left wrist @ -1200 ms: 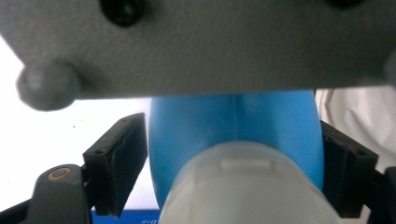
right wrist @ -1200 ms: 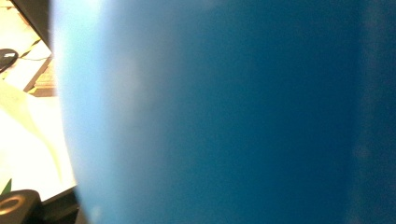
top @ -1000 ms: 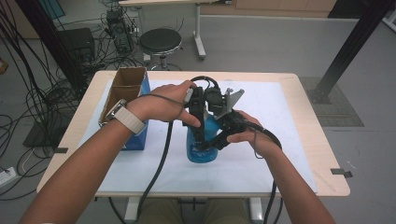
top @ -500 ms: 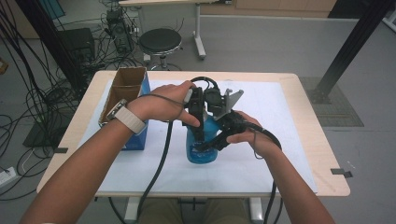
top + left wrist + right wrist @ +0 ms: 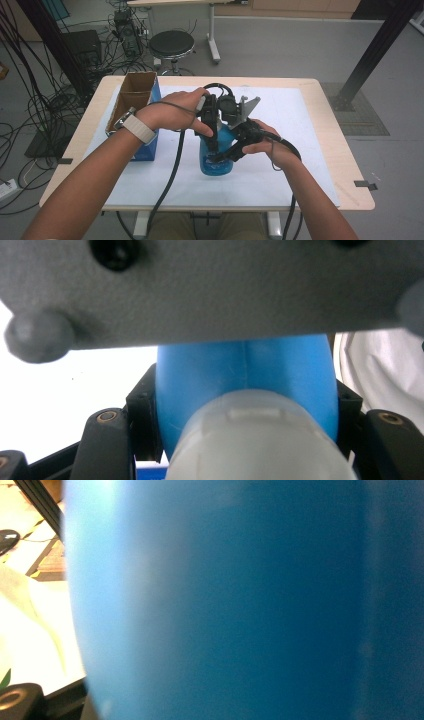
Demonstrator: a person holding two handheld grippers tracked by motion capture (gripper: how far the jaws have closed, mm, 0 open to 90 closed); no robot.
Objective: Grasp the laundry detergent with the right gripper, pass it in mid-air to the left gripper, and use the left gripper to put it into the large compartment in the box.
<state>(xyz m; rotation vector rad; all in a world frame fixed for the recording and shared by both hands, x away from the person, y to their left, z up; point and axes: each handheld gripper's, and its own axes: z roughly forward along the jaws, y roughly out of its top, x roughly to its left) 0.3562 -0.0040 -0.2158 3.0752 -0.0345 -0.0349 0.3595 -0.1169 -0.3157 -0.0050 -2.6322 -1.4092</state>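
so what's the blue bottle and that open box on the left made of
The blue bottle looks like smooth, slightly glossy plastic: even colour, a moulded seam down its neck, a whitish translucent cap. The box looks like cardboard: matt brown inner flaps, blue printed outside.

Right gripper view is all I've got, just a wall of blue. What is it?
Observer: A blue bottle standing upright on the white mat. Your right claw is clamped on its lower body.
Operator: What's the left doing?
Observer: The left claw has just closed on the bottle's upper part. Its own view shows blue plastic between the jaws and a whitish cap up close.
Operator: Anything else on the table?
Observer: An open cardboard box with blue sides, left of the bottle and apart from it.
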